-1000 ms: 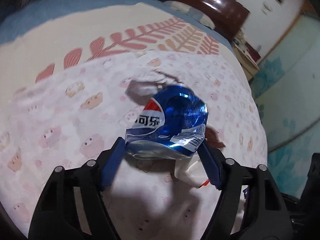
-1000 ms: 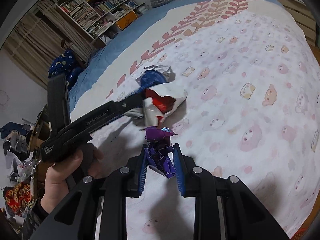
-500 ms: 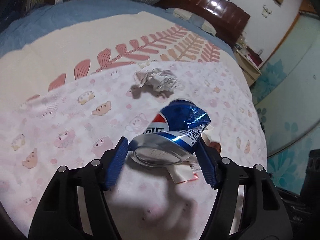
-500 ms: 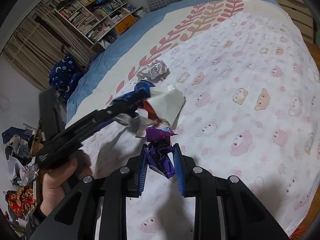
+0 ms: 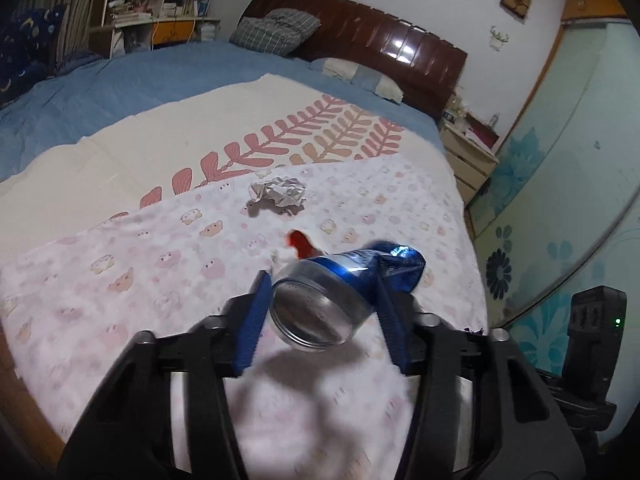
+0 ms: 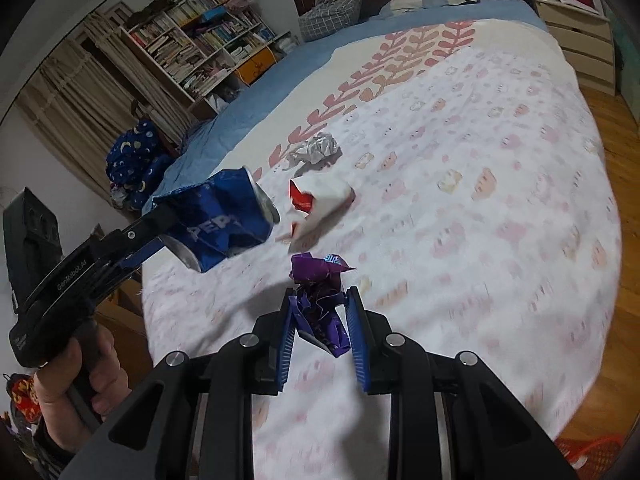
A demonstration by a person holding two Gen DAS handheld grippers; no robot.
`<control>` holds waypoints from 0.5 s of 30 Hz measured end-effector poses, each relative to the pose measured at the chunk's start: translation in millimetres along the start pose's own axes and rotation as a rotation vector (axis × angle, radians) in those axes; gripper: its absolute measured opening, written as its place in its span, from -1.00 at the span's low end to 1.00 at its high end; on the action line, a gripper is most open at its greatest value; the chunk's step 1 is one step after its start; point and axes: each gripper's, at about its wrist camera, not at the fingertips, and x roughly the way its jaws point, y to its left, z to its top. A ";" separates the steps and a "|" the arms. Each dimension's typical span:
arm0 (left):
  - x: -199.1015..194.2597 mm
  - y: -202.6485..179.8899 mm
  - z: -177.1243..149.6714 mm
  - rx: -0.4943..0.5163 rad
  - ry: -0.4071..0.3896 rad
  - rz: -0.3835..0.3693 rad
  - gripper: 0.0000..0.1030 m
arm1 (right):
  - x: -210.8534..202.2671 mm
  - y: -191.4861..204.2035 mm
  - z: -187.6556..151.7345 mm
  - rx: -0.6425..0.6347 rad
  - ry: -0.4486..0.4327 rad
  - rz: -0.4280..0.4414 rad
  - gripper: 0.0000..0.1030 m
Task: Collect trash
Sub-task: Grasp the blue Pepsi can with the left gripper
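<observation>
Left wrist view looked along its own fingers, tilted down over the bed (image 5: 120, 152) toward the headboard (image 5: 360, 40), close above the quilt. Right wrist view looked likewise, bookshelf (image 6: 200, 40) at upper left. Both shared the crumpled foil ball (image 5: 278, 194) (image 6: 316, 148), mid-frame, and the headboard

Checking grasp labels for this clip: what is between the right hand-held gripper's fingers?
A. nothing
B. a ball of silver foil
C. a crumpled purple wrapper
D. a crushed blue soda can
C: the right hand-held gripper pinches the crumpled purple wrapper between its blue pads.
</observation>
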 end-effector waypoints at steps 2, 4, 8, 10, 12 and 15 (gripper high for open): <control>-11.3 -5.4 -9.7 0.000 0.016 -0.004 -0.98 | -14.2 3.6 -11.3 -0.009 -0.011 0.000 -0.49; -19.7 -8.9 -22.1 0.005 0.019 -0.007 -0.98 | -28.2 8.8 -25.4 -0.026 -0.017 0.010 -0.49; -9.8 -4.1 -45.8 -0.028 0.089 -0.004 -0.98 | -42.8 8.3 -48.2 -0.022 -0.005 0.010 -0.49; -2.0 -1.1 -55.3 -0.045 0.131 -0.006 -0.98 | -49.0 5.9 -54.2 -0.017 -0.007 0.005 -0.49; 2.3 -2.9 -61.6 -0.049 0.158 -0.039 -0.97 | -57.2 1.6 -60.3 -0.008 -0.013 -0.001 -0.48; 3.2 -15.0 -63.5 0.002 0.159 -0.063 -0.50 | -65.5 -7.2 -62.8 0.007 -0.021 -0.012 -0.48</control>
